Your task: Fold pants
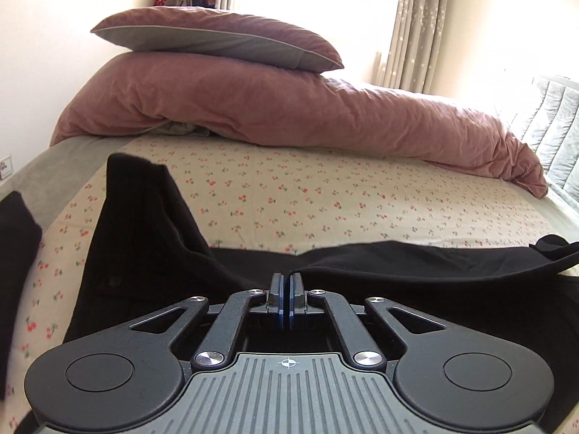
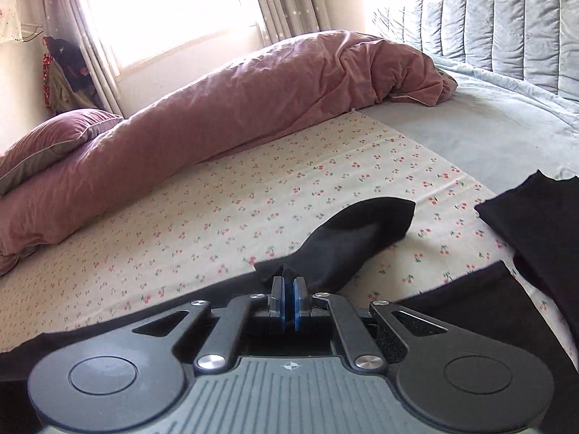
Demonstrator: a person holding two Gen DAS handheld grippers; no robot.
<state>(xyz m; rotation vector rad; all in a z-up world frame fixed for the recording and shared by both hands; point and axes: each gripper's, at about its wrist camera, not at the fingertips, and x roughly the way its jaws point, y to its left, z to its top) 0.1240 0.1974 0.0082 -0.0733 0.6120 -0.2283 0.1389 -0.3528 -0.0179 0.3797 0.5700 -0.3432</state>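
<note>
The black pants [image 1: 144,238] lie on a cream bed sheet printed with small cherries [image 1: 325,195]. In the left wrist view my left gripper [image 1: 288,277] is shut on the pants' edge, and a fold of black cloth rises in a peak to its left while the rest stretches off to the right. In the right wrist view my right gripper [image 2: 288,282] is shut on a bunched corner of the black pants [image 2: 347,238], which stands up ahead of the fingertips. More black cloth [image 2: 535,224] lies at the right edge.
A rolled pink duvet [image 1: 289,108] runs along the far side of the bed, with a pink and grey pillow [image 1: 217,36] on top. A grey quilted headboard [image 2: 488,18] stands at the right. Curtains and a bright window [image 2: 163,7] are behind.
</note>
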